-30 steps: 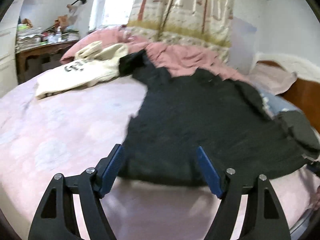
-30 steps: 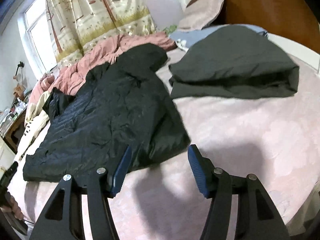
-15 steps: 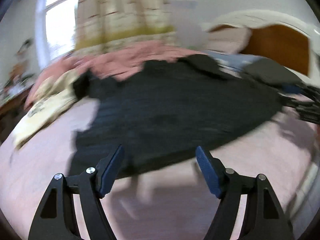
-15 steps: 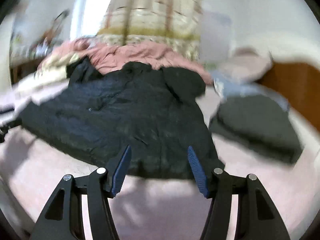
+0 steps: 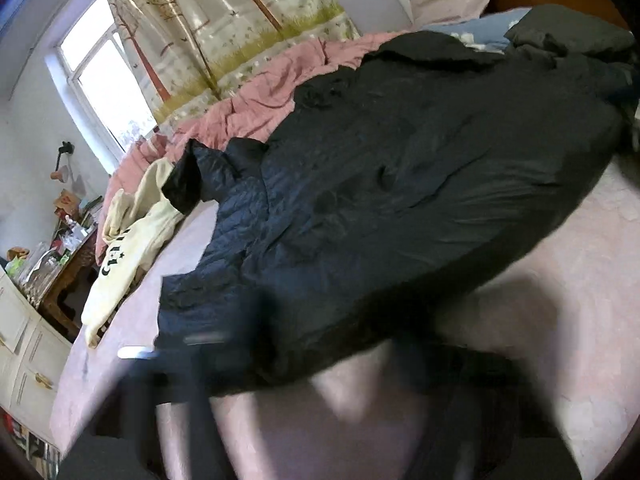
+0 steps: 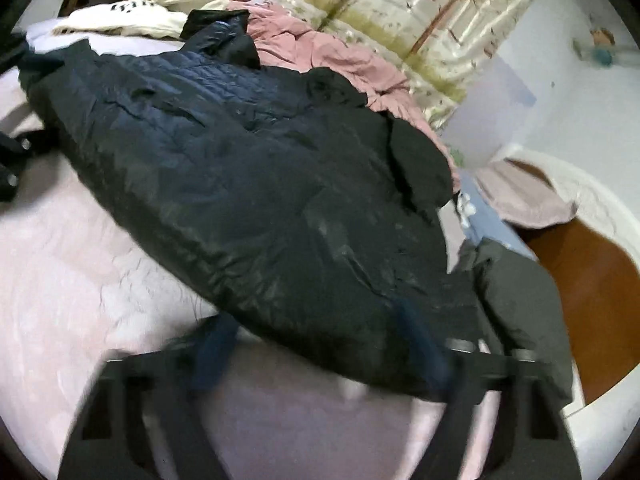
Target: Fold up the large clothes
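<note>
A large black quilted jacket lies spread flat on the pink bed; it also shows in the right wrist view. My left gripper is open and motion-blurred, hovering at the jacket's near hem at its left end. My right gripper is open with blue pads, at the near hem at the jacket's right end. Neither holds cloth.
A cream sweatshirt with black lettering lies beyond the jacket's sleeve. A crumpled pink quilt runs along the far side. A folded dark grey garment lies by the wooden headboard. A cluttered desk stands at the left.
Both grippers swung and tilted sharply, closing in on the jacket's near hem; both views are rotated and blurred. Jaws stay open. The jacket has not moved.
</note>
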The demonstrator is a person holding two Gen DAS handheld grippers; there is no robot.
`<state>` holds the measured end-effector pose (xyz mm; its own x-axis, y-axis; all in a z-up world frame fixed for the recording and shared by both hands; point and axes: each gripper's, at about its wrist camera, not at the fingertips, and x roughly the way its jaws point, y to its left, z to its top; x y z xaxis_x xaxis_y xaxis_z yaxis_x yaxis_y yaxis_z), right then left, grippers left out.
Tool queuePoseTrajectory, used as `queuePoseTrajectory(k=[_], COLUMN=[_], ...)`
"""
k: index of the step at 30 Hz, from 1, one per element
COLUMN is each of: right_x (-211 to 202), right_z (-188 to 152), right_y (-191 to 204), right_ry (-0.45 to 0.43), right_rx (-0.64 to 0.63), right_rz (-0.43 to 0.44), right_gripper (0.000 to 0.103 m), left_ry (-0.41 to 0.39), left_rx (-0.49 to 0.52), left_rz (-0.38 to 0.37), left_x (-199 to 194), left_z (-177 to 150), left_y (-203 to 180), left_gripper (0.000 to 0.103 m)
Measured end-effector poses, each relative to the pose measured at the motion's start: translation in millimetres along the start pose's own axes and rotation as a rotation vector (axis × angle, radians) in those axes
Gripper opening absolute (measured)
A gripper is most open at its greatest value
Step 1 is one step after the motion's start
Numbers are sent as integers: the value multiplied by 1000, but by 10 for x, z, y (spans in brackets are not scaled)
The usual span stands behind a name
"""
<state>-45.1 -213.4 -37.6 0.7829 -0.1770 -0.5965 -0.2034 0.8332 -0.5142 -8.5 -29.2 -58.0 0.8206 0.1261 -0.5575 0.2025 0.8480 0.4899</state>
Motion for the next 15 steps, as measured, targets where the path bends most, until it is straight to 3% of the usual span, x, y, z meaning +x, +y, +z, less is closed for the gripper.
queuePoseTrajectory(k=[2,4,7,9,13,15], right_x=[-29,-192,-488,-721,-1023,-1086], right_z=[-30,-96,-221,-339,-458,-404], right_y=[14,13,-70,-120,-247,-369], right_ry=[2,-7,25,60,96,89], right_rx=[0,-8,37,88,165,199], right_rz=[4,2,96,184,293,309], right_gripper=[9,9,9,9,9,15], left_ry=[54,88,124,132,163,147], left_rx=[42,41,-48,-50,-76,-91], left_rz=[7,3,-88,-118,-164,-162], left_x=[-34,-233,-643,-938,-1260,-1314], left_z=[0,-23,-93,-175,-315,-270], left_y=[-48,-32,137,188,275,326], left_gripper=[5,5,5,6,22,27])
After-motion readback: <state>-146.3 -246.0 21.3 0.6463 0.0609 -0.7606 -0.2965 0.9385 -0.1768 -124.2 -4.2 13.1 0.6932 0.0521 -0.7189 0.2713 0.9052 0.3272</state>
